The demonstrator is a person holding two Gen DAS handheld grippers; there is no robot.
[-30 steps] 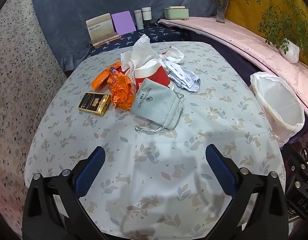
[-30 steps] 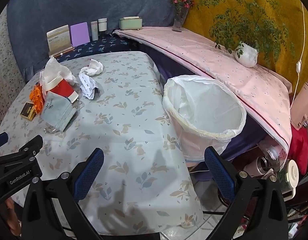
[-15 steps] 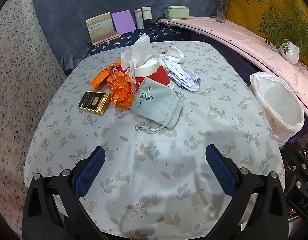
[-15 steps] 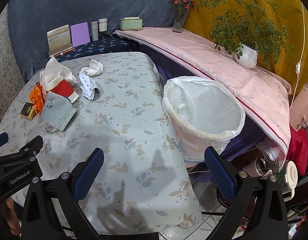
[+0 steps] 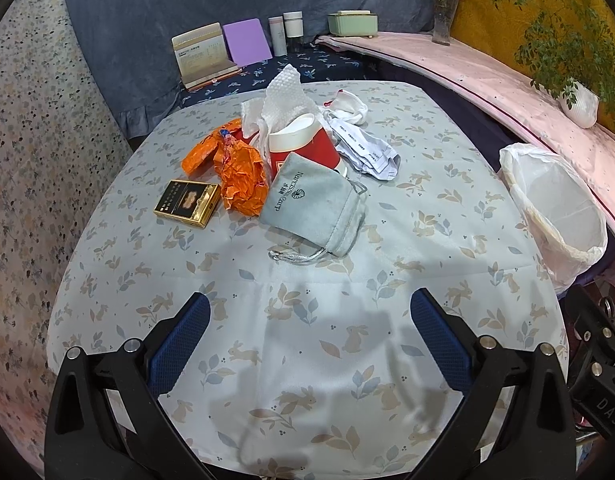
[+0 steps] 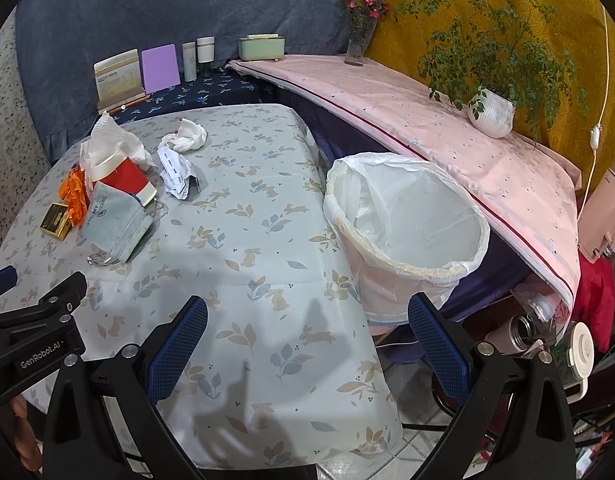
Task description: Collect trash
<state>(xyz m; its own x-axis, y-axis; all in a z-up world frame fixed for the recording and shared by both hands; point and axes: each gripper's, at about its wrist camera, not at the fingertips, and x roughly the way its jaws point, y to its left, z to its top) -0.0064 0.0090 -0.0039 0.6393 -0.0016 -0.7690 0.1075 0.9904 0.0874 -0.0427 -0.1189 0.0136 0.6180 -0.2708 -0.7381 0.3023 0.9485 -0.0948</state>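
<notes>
Trash lies in a cluster on the far part of the table (image 5: 307, 320): a crumpled orange wrapper (image 5: 237, 170), a gold-and-black box (image 5: 187, 203), a red cup with a white rim (image 5: 303, 148) stuffed with white tissue (image 5: 281, 98), a grey drawstring pouch (image 5: 313, 208), crumpled printed paper (image 5: 367, 152) and a white wad (image 5: 347, 106). A bin lined with a white bag (image 6: 407, 232) stands off the table's right edge. My left gripper (image 5: 309, 328) is open and empty, well short of the pouch. My right gripper (image 6: 307, 332) is open and empty over the table's near right corner, beside the bin.
A dark shelf at the back holds a calendar card (image 5: 201, 56), a purple card (image 5: 245, 42), two small bottles (image 5: 285, 32) and a green box (image 5: 352, 23). A pink-covered ledge (image 6: 447, 136) with a vase (image 6: 357, 40) and a potted plant (image 6: 491, 112) runs along the right.
Both grippers have drifted very slightly; the scene is otherwise the same and both stay open and empty.
</notes>
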